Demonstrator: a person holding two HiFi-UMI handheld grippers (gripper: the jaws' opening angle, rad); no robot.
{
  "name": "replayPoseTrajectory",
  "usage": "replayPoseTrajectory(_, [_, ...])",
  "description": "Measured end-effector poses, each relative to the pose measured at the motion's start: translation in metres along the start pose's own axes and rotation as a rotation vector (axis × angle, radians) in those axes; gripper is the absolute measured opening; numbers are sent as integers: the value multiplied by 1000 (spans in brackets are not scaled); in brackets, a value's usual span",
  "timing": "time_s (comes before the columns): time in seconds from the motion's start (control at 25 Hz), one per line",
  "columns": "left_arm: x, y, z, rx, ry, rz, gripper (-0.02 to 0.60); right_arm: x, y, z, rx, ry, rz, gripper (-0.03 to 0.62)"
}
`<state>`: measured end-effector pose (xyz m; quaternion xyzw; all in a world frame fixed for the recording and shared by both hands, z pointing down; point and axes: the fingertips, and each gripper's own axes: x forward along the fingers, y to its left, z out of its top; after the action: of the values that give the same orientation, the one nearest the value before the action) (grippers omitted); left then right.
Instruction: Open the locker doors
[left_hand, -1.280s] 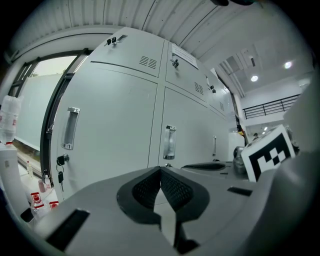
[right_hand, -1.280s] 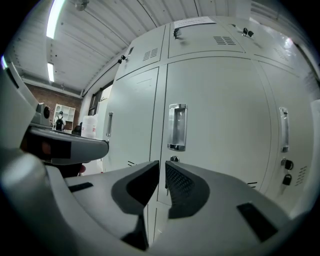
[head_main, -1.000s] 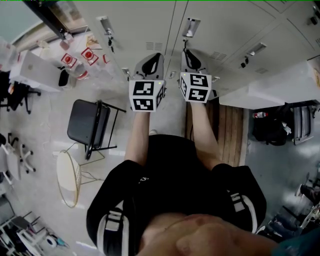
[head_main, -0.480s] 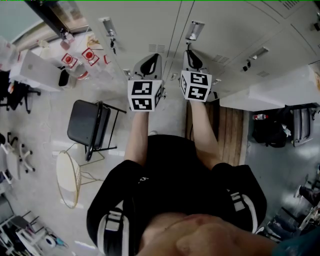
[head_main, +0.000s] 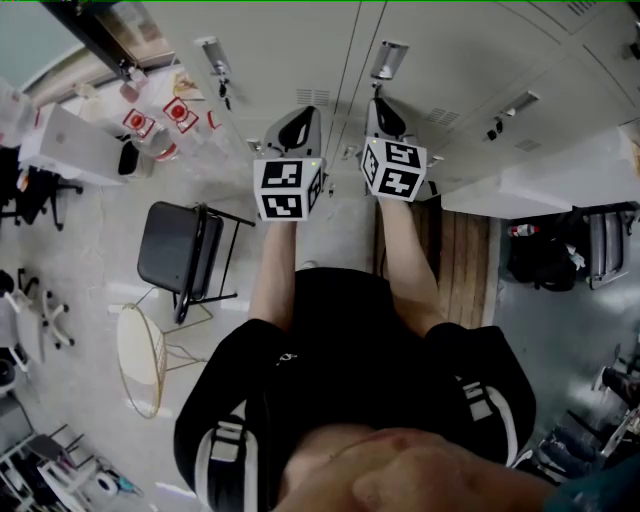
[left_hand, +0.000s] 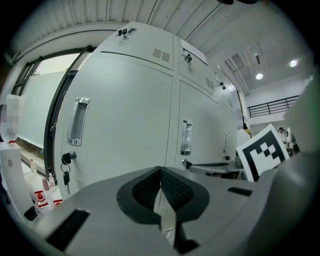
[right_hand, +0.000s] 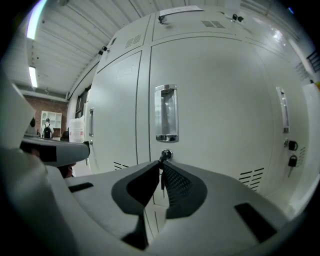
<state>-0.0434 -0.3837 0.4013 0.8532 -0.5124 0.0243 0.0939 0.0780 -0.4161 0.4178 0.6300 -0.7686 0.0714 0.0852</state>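
Right gripper (right_hand: 161, 167): jaws nearly closed, tips pinching key (right_hand: 163, 156) in lock just under handle (right_hand: 166, 113) of locker door (right_hand: 220, 125). Door closed. Left gripper (left_hand: 160, 171): jaws together, nothing between them, held off neighbouring door (left_hand: 125, 115), which is also closed.

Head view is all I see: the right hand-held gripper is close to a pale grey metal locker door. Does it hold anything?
Observer: Yes, the right hand-held gripper is closed on the small dark key in the round lock below the silver recessed handle.
Operator: And the other one?
Observer: The left hand-held gripper is shut with nothing between its jaws.
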Motion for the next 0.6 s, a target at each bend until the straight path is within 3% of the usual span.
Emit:
replayPoseTrajectory(0.16, [2, -1, -2, 1, 3, -7, 11, 0, -2, 0, 108, -1, 31, 37])
replayPoseTrajectory(0.6, [1, -3, -3, -12, 0, -15, 11, -1, -4, -2, 262, -47, 82, 34])
